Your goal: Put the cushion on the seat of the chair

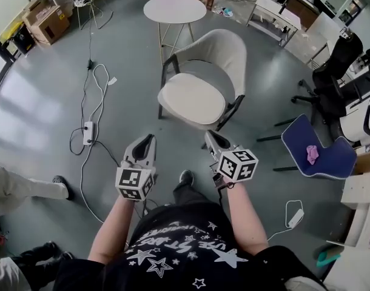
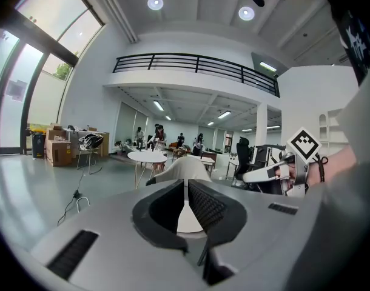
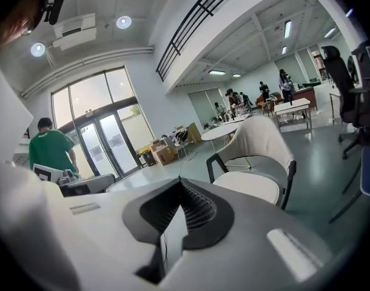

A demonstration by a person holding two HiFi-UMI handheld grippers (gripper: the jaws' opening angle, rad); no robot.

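A beige armchair (image 1: pixel 216 56) stands on the grey floor ahead of me, with a cream cushion (image 1: pixel 191 97) lying flat on its seat. My left gripper (image 1: pixel 147 140) and right gripper (image 1: pixel 208 134) are held side by side short of the chair, close to my body, both shut and empty. In the left gripper view the left gripper (image 2: pixel 185 181) points at the chair (image 2: pixel 180 166), and the right gripper (image 2: pixel 261 175) shows at the right. In the right gripper view the right gripper (image 3: pixel 180 181) has its jaws together, with the chair (image 3: pixel 265 139) and cushion (image 3: pixel 250 187) beyond it.
Behind the chair stands a round white table (image 1: pixel 174 8). White cables and a power strip (image 1: pixel 88 132) lie on the floor at the left. A blue chair (image 1: pixel 318 155) and a black office chair (image 1: pixel 332 77) are at the right, and cardboard boxes (image 1: pixel 47 23) at the far left.
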